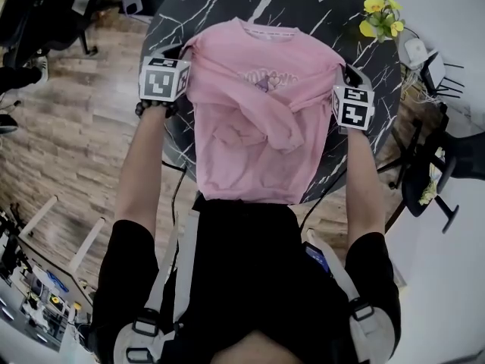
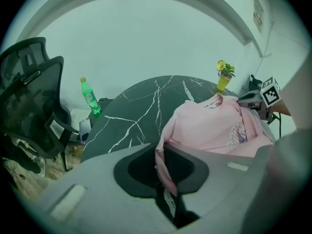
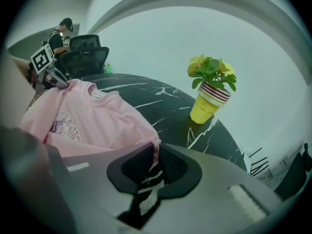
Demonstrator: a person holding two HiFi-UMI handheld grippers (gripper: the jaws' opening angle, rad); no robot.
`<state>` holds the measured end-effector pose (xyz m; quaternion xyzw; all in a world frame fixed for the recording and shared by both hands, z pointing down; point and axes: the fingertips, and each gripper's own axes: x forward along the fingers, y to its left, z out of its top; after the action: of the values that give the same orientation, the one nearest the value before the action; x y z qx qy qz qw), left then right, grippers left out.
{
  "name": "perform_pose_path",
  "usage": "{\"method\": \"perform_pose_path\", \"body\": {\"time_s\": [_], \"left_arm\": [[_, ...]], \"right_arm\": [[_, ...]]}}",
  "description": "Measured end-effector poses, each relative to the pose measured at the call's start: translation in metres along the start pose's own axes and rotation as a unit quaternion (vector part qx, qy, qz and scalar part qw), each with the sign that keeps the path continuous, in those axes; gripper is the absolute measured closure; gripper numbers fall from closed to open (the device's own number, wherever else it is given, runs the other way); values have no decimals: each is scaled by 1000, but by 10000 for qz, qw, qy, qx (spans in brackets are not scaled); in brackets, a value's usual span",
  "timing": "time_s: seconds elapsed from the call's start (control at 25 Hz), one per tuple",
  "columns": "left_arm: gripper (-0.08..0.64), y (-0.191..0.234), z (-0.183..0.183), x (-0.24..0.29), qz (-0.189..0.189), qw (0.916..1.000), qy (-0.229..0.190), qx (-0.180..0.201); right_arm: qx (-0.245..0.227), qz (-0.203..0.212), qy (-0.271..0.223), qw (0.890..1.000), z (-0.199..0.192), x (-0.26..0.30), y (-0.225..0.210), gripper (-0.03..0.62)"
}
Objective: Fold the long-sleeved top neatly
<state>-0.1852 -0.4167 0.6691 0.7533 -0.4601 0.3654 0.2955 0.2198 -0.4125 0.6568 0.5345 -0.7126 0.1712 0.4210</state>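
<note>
Now the pink top lies on its back across the dark marble table, with the collar on the far side. Its hem hangs over the near edge, toward me. Both sleeves are already laid across the chest. The left tongs are closed on a thin pinch of the left side edge, below the shoulder. The right tongs are closed in the same way on the right side edge.

I judge that the side folds are the step in hand, and several things can go wrong here. Each grip holds only a little cloth, so a quick pull may let the edge slip out. If one side travels further than the other, the fold will come out crooked. The crossed sleeves lie loose, and lifting the sides may make them slide apart. The hanging hem can also drag the top off the table.

Around the top, a yellow pot of flowers stands near the far right rim, apart from the cloth. A wide swing of the right tongs could knock it. A green bottle and an office chair stand beyond the table and do not block anything.
</note>
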Motion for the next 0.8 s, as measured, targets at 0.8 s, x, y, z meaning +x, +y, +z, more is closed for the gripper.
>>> {"method": "perform_pose_path", "body": {"time_s": [0.8], "left_arm": [[290, -35, 49, 16, -1006, 9923, -140, 705]], "right_arm": [[-319, 1675, -231, 9851, 62, 28, 51, 347]]}}
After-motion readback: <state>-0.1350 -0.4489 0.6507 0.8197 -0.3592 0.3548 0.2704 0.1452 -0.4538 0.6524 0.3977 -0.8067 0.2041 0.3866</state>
